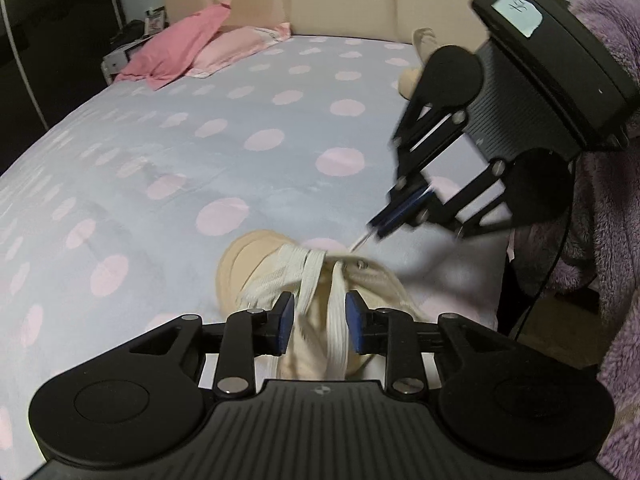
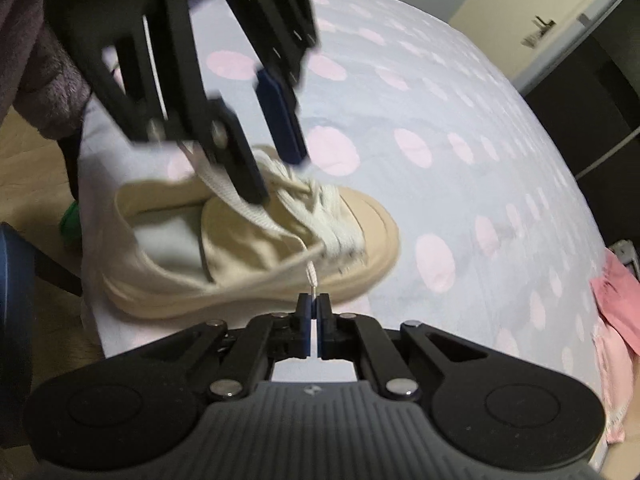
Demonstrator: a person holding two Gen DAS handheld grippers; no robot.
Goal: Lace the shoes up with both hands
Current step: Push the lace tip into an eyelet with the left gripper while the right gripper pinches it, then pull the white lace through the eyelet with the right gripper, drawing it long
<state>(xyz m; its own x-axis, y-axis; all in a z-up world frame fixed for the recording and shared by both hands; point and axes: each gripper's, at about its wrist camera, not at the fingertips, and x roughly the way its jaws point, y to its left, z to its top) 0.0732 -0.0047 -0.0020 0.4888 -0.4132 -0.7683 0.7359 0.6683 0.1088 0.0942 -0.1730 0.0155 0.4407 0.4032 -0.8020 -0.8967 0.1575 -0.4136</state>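
Observation:
A beige sneaker [image 2: 248, 240] lies on its side near the edge of the bed, toe pointing away. In the left wrist view the shoe [image 1: 244, 264] sits just beyond my left gripper [image 1: 320, 320]. That gripper is open. A flat white lace [image 1: 336, 304] runs loosely between its blue pads [image 1: 286, 320]. From the right wrist view the left gripper [image 2: 276, 168] hangs over the shoe's tongue. My right gripper [image 2: 314, 312] is shut on the lace tip [image 2: 311, 276], which comes out of an eyelet on the shoe's side. The right gripper [image 1: 376, 232] also shows at the right of the left wrist view.
The bed sheet [image 1: 200, 152] is pale blue with pink dots. Pink pillows [image 1: 192, 48] lie by the headboard, and a stuffed toy [image 1: 416, 60] sits further right. A purple fleece [image 1: 616, 200] hangs beside the bed. A door [image 2: 540, 20] stands beyond the bed.

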